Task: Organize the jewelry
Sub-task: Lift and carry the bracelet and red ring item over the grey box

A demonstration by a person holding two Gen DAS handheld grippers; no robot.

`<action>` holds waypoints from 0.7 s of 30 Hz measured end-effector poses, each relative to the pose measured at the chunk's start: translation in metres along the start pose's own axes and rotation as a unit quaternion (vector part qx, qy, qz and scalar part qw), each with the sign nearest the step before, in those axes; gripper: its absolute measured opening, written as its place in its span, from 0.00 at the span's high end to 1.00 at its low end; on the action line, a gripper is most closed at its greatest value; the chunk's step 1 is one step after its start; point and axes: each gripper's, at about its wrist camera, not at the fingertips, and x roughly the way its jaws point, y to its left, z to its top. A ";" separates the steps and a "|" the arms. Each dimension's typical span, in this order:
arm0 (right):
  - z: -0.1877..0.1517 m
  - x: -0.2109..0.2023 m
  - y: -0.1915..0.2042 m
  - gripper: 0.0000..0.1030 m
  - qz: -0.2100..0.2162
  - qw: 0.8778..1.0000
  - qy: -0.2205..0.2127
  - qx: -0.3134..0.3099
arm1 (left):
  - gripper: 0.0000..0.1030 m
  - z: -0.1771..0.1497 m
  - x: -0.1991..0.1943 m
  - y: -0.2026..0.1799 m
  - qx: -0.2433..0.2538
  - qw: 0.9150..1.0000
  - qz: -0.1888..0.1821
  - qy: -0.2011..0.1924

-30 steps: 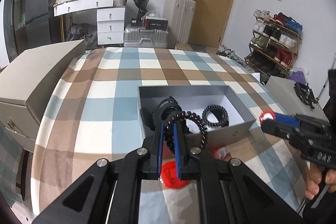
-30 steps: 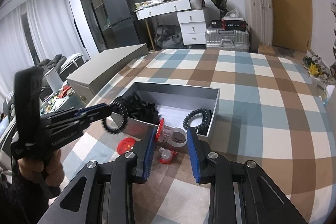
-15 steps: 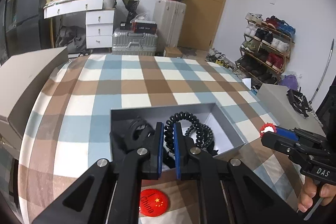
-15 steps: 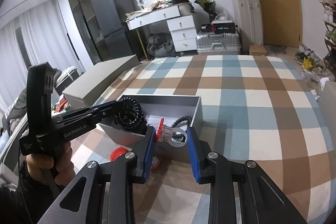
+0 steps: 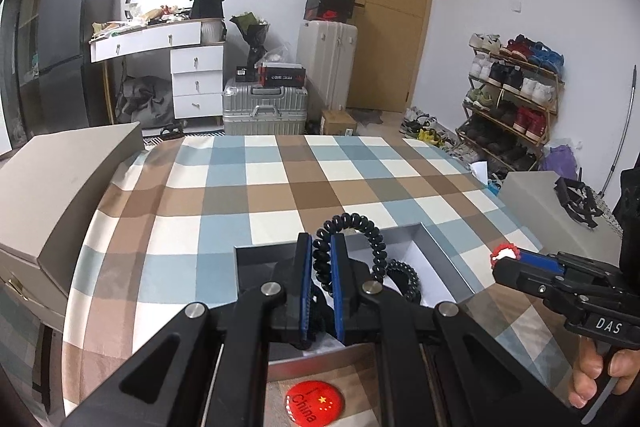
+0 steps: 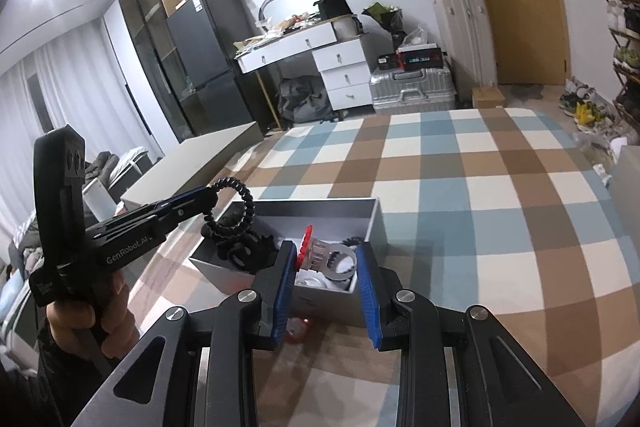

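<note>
My left gripper (image 5: pixel 321 247) is shut on a black coiled bracelet (image 5: pixel 362 227) and holds it above the open grey jewelry box (image 5: pixel 444 259); it also shows in the right wrist view (image 6: pixel 208 195) with the bracelet (image 6: pixel 240 211) hanging over the box's left end. My right gripper (image 6: pixel 325 261) is shut on a red and silver ring (image 6: pixel 328 257) over the box's (image 6: pixel 374 223) near edge; it shows from the side in the left wrist view (image 5: pixel 505 254). More black bracelets (image 5: pixel 404 277) lie inside the box.
A red China badge (image 5: pixel 315 403) lies on the checked tablecloth (image 5: pixel 280 183) in front of the box. A small red item (image 6: pixel 296 329) lies by the box's near wall. A grey lid (image 5: pixel 60 179) sits at the table's left edge.
Both grippers have risen and pulled back a little. The left one lifted the black bracelet higher above the box. The right one still holds the ring over the box's near edge.
</note>
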 end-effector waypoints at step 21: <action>0.015 0.039 0.008 0.72 0.000 1.000 0.024 0.012 | 0.96 -0.012 0.010 -0.006 0.039 0.998 0.023 -0.033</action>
